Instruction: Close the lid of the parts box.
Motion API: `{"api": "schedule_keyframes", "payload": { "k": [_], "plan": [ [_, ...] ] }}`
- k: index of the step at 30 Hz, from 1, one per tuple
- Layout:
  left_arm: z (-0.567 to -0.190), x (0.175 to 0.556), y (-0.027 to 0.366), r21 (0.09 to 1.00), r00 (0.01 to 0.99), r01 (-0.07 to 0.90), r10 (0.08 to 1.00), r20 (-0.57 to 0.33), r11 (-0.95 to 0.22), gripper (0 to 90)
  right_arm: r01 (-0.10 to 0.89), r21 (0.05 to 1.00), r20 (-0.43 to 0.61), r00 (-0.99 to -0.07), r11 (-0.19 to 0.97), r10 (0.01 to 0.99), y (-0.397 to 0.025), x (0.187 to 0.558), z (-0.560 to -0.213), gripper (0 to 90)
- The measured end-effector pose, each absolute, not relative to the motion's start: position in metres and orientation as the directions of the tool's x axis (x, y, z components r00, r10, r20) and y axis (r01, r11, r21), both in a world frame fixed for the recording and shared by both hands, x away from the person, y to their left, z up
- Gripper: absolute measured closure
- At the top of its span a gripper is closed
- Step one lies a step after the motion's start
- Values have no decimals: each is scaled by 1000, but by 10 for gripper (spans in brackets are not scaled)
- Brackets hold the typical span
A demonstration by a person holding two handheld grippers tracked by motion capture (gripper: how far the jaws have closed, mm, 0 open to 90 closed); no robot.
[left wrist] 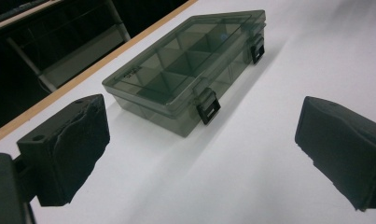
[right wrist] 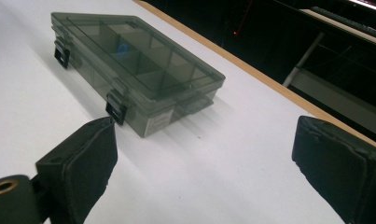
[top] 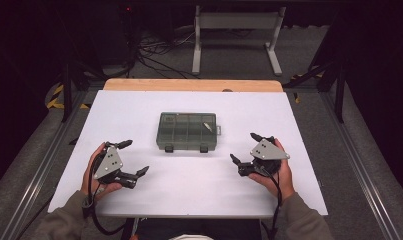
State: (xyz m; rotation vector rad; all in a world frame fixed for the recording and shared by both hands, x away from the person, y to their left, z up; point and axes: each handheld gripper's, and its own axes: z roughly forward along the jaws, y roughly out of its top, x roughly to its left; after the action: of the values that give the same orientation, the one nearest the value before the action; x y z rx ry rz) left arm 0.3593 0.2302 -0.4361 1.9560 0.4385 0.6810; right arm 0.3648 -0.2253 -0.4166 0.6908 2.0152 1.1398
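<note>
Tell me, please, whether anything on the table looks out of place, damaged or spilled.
Nothing stands out. The grey compartment box sits closed and square on the white table, both front latches down. The left gripper and right gripper are open, apart from the box. Nothing is spilled.

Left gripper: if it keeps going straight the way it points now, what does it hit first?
Probably the compartment box. The left gripper, jaws wide open, points at the box's near corner and black latch, with bare white table between; exact line is uncertain.
</note>
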Motion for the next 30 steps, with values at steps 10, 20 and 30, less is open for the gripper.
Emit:
{"api": "schedule_keyframes", "payload": {
  "k": [10,20,30],
  "plan": [
    [-444,357,236,883,781,45,567,261,-468,38,139,860,-329,-585,491,741,-243,356,-430,56],
    [-450,350,246,885,778,83,585,229,-457,38,179,864,-301,-566,471,768,-259,345,-440,56],
    [-451,346,248,880,785,84,575,230,-468,38,191,859,-302,-562,476,770,-262,337,-447,53]
  ]
}}
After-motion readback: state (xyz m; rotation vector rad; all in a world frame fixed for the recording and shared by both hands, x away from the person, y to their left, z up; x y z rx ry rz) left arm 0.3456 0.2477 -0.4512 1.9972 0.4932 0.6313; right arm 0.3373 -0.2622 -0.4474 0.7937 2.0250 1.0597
